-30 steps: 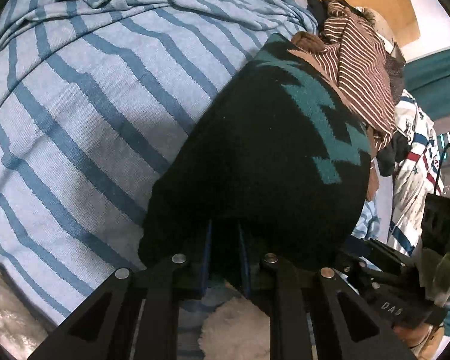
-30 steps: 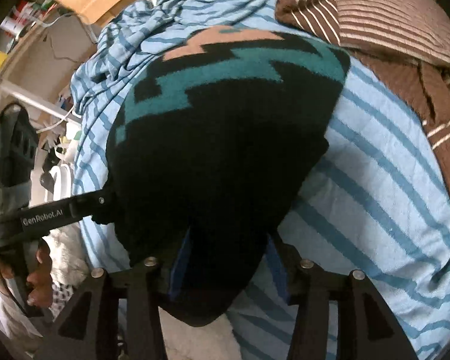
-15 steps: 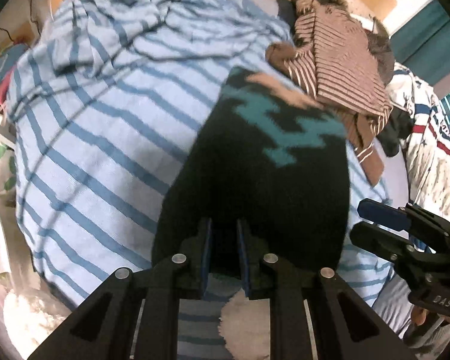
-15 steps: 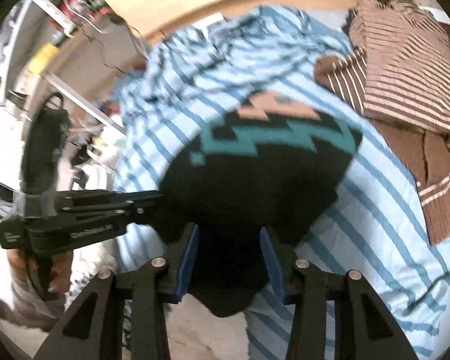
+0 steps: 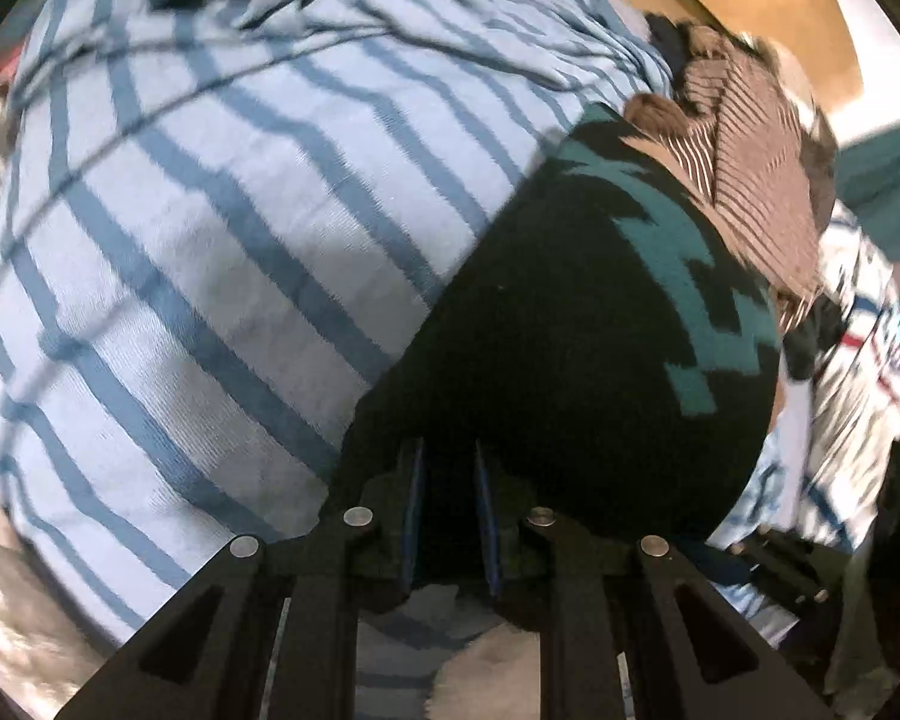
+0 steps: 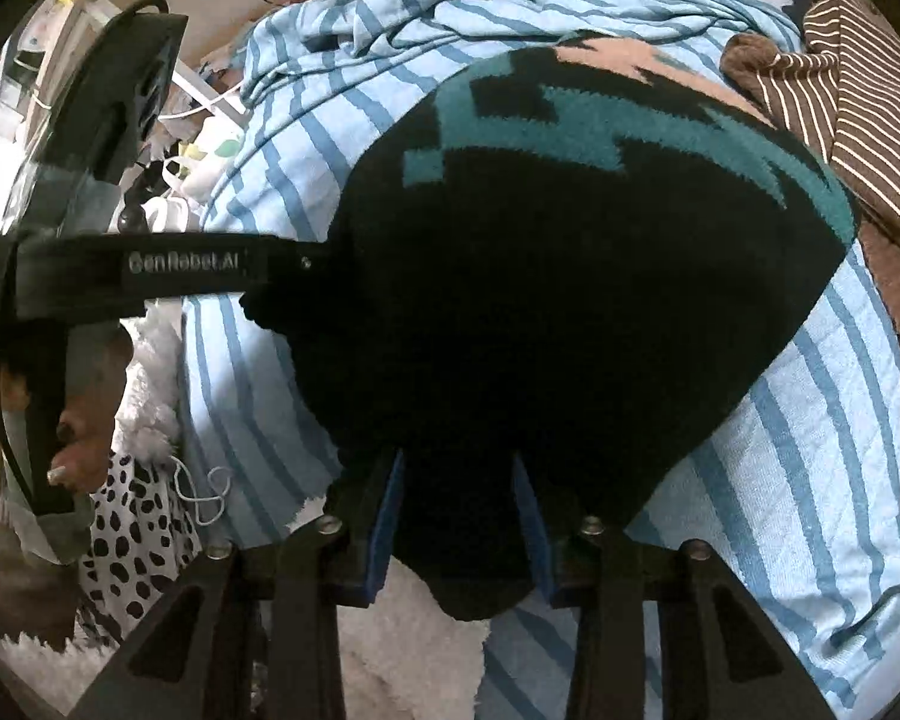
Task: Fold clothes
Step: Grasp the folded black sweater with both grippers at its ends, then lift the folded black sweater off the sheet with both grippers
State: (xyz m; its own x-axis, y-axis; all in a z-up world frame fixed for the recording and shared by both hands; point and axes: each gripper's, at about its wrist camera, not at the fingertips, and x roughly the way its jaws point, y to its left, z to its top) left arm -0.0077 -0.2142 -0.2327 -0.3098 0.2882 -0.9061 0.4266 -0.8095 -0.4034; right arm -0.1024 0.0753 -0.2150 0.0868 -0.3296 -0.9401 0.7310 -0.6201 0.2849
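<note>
Both tongs grip the near hem of the black knit sweater (image 6: 546, 312): left gripper (image 5: 447, 516) nearly shut on it, right gripper (image 6: 456, 516) wider, jaws just closing on a thick bunch. Sweater lies on the striped sheet (image 5: 210, 240). Risk: uneven bite (right side looks loose) lets the hem slip mid-fold. Brown striped garment (image 6: 858, 96) touches the far edge; open sheet lies leftward.

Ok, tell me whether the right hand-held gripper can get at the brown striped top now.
Probably not yet: the right hand-held gripper has black sweater between its closing jaws; the brown striped top lies uncovered beyond it.
</note>
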